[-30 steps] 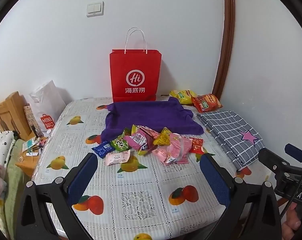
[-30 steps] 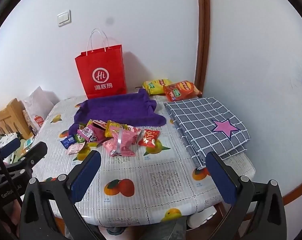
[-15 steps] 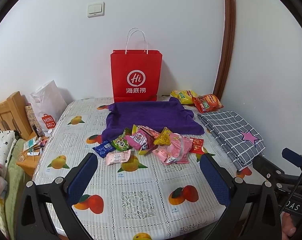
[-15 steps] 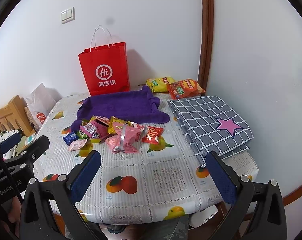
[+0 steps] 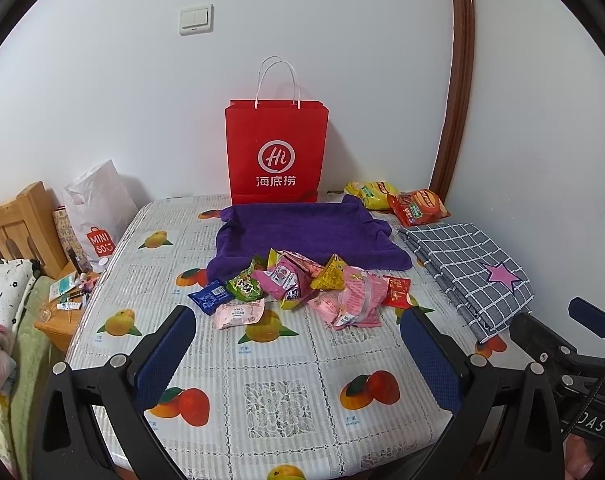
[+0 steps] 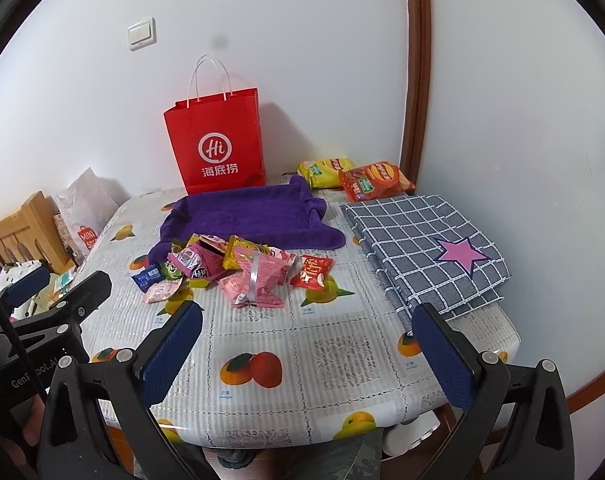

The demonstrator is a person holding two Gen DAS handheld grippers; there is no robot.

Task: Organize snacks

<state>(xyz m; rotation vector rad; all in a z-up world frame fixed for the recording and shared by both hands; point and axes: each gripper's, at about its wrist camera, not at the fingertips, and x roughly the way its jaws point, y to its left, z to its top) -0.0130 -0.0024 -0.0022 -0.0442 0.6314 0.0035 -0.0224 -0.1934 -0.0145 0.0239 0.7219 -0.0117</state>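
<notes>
Above the table's (image 5: 286, 400) near edge, both hand-held grippers hover level, fingers spread.

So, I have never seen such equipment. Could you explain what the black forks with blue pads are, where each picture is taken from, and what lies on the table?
There is no robot. A person holds two hand grippers, each with a camera looking along its fingers. One picture comes from the left gripper, the other from the right gripper. Both are open and hold nothing. On the fruit-print tablecloth lie a pile of small snack packets, a purple towel, a red paper bag, two chip bags and a folded checked cloth.
</notes>
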